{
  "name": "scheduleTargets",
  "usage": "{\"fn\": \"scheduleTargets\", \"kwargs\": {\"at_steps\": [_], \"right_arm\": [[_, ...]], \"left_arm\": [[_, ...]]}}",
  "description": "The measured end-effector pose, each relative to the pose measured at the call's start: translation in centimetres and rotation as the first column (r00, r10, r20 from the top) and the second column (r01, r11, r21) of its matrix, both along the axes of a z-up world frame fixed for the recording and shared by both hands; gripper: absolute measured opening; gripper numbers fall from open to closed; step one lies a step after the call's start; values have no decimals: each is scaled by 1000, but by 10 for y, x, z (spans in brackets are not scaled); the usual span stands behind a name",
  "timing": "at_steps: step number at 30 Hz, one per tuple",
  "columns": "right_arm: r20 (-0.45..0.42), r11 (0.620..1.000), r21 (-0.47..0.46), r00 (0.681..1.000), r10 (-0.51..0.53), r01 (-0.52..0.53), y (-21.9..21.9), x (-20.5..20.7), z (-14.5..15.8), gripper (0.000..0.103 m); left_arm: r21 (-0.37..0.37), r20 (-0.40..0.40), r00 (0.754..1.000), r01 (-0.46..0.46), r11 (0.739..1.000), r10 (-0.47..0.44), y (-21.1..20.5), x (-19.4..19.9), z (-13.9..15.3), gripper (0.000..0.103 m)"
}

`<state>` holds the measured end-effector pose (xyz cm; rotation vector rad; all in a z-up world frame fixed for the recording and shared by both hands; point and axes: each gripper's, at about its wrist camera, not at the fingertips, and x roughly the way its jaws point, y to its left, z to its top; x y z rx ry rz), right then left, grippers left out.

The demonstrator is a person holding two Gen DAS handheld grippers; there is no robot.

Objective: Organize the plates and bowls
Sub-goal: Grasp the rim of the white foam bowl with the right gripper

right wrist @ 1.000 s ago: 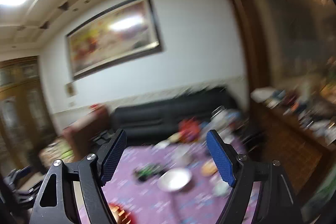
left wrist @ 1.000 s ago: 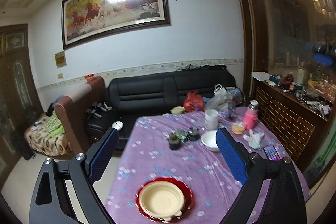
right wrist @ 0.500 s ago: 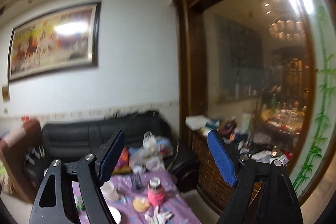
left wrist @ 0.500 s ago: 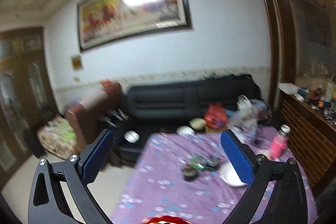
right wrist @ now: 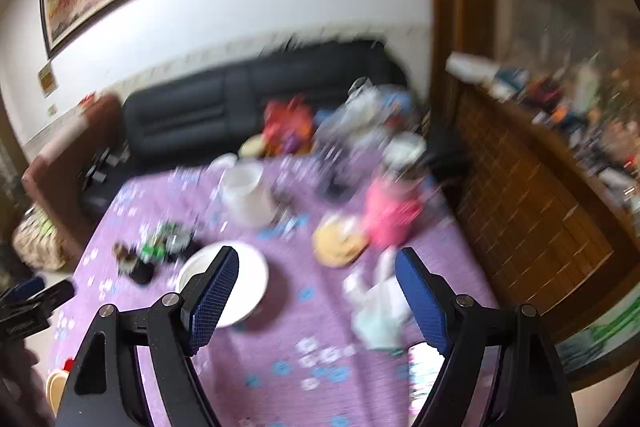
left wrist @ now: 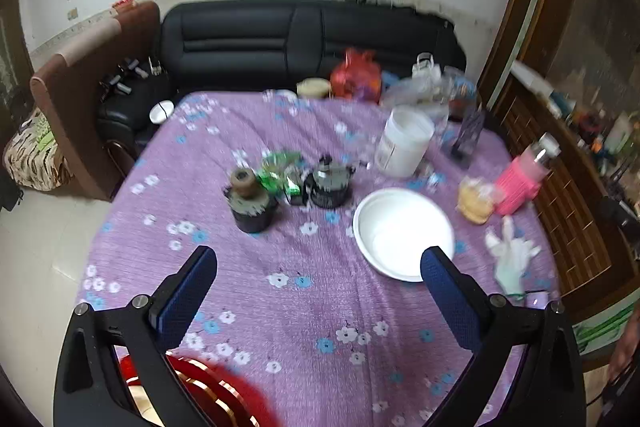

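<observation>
1. The left gripper [left wrist: 318,279] hangs over the purple flowered tablecloth [left wrist: 304,307] with its jaws spread wide and nothing between them.
2. The white bowl [left wrist: 402,231] sits on the cloth just ahead of the left gripper's right finger — apart from it.
3. A red plate [left wrist: 224,391] shows at the bottom edge, under the left finger.
4. The right gripper [right wrist: 316,291] is likewise spread and empty — its left finger overlaps the white bowl [right wrist: 248,279] in the blurred view; contact cannot be told.
</observation>
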<state>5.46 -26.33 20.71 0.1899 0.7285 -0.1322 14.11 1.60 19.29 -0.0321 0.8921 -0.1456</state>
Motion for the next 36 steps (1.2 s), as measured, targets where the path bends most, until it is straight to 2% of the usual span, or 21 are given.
{"fn": "scheduleTargets", "kwargs": {"at_steps": [4,8,14,17,24,26,29,31,34,36], "right_arm": [[-67,994,79,995,79,-74,17,33,-52,80],[-120,985,140,985,122,-105,27,70,-93,76],[-198,977,198,973,120,-80,29,109,-137,72],[-235,969,240,964,123,-65,28,124,-160,65],[-283,961,270,949,139,-60,30,141,-185,40],[-289,959,277,946,144,-61,31,143,-189,34],[-298,961,269,943,150,-68,36,144,-193,27],[-303,962,265,940,154,-72,38,144,-195,18],[-296,960,267,941,163,-82,41,142,-194,14],[-288,964,251,943,163,-90,45,140,-191,14]], "left_arm": [[20,-65,998,10,1000,-9,-16,29,-38,101],[-17,-147,989,15,1000,-17,-29,59,-70,98],[-64,-251,967,28,998,-43,-45,91,-111,85],[-73,-288,956,33,997,-53,-53,101,-128,79],[-76,-327,942,53,996,-75,-65,113,-151,62],[-80,-336,938,57,995,-80,-67,116,-155,60],[-75,-342,936,64,995,-86,-70,118,-160,48],[-81,-353,931,66,994,-91,-70,119,-164,36],[-105,-362,926,75,992,-108,-73,119,-167,27],[-91,-358,927,84,992,-111,-77,117,-168,22]]}}
